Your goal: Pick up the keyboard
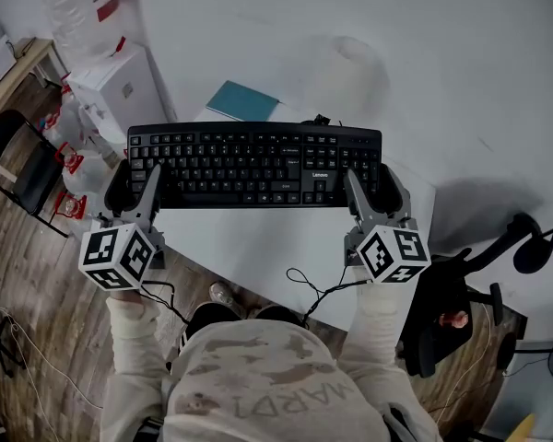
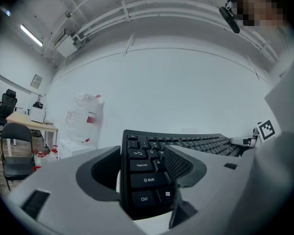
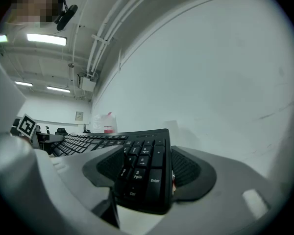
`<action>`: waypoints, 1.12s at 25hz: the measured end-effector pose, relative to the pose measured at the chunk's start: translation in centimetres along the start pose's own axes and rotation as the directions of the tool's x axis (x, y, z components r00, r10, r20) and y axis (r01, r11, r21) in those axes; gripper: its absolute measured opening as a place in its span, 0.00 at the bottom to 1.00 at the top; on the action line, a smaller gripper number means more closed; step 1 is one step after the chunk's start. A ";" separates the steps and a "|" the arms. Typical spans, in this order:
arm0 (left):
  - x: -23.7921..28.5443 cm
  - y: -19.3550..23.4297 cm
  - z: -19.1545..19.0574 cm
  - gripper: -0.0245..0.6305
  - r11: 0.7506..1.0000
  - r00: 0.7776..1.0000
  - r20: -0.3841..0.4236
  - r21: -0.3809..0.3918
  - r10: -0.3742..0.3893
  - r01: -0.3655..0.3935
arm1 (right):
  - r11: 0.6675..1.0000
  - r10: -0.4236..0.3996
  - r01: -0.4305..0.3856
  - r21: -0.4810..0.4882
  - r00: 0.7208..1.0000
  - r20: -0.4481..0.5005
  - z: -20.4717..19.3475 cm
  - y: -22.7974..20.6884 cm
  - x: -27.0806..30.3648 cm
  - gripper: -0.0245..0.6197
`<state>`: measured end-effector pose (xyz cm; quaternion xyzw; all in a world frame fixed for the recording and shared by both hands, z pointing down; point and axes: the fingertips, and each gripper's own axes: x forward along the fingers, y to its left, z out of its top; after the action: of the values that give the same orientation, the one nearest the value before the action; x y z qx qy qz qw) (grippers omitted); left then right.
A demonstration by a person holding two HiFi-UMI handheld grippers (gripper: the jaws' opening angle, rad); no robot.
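White table (image 1: pixel 258 233) | Lenovo keyboard (image 1: pixel 254 164) | left tongs (image 1: pixel 136 184), right tongs (image 1: pixel 370 187) clamp its ends

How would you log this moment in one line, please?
keyboard: held at both ends, over white table | left gripper: shut on left end | right gripper: shut on right end

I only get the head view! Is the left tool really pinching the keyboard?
Observer: Yes. The left gripper view shows the left tool clamping one end of the keyboard, by Ctrl and Shift.
Operator: And the right one?
Observer: The right tool clamps the number-pad end, beside Enter.
Operator: What's above us?
Observer: Long ceiling lights, switched on.
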<state>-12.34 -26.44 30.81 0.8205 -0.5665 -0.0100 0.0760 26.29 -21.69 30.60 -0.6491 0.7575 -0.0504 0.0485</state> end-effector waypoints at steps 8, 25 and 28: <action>-0.6 -2.4 2.3 0.45 0.999 0.997 0.063 0.012 -0.034 0.033 | 0.999 -0.027 0.028 -0.014 0.998 0.063 2.7 -0.9 -2.5 0.52; -1.0 -2.6 4.7 0.45 0.997 0.986 0.148 0.025 -0.080 0.077 | 0.998 -0.057 0.062 -0.029 0.988 0.141 4.7 0.1 -4.1 0.52; -1.0 -2.6 4.8 0.45 0.997 0.985 0.151 0.027 -0.079 0.076 | 0.998 -0.056 0.061 -0.029 0.988 0.145 4.7 0.1 -4.1 0.52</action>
<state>-10.75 -25.11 25.64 0.8396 -0.5382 -0.0692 0.0235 27.51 -17.66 25.94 -0.6738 0.7333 0.0081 0.0909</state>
